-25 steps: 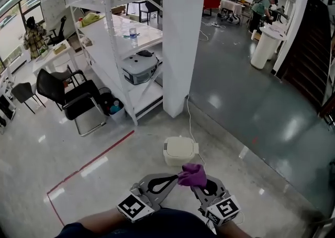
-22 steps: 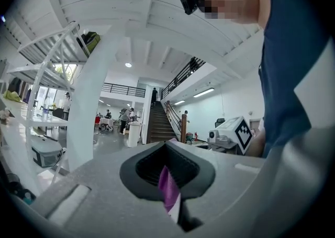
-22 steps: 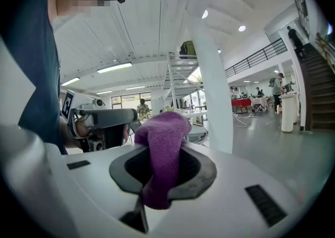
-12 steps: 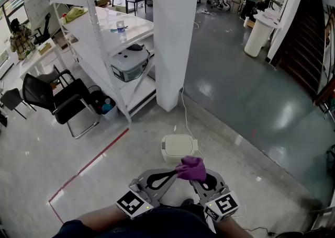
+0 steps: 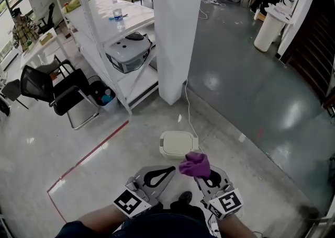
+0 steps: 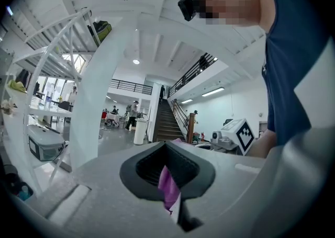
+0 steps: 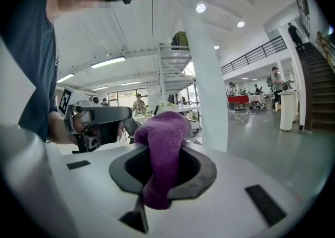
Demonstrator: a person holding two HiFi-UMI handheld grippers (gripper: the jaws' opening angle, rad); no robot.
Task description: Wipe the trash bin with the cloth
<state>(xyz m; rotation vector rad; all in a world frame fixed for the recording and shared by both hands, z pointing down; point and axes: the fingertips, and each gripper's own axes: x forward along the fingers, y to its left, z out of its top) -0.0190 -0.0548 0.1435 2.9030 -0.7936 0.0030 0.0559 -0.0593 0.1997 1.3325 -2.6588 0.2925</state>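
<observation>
Now closer than a second ago: the cream trash bin (image 5: pixel 178 144) sits on the floor just ahead, right tool (image 5: pixel 203 175) clamped on the purple cloth (image 5: pixel 194 164), left tool (image 5: pixel 170 169) closed and apparently empty beside it, so wiping looks imminent, not begun.

Trash bin (image 5: pixel 178 144) stands on the glossy floor (image 5: pixel 251 101)

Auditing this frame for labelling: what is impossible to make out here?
Trash bin: outside both gripper views.
Right tool tips, head view: covered by the cloth.
Left tool, left gripper view: only a purple sliver between its jaws; grip on cloth unclear.
</observation>
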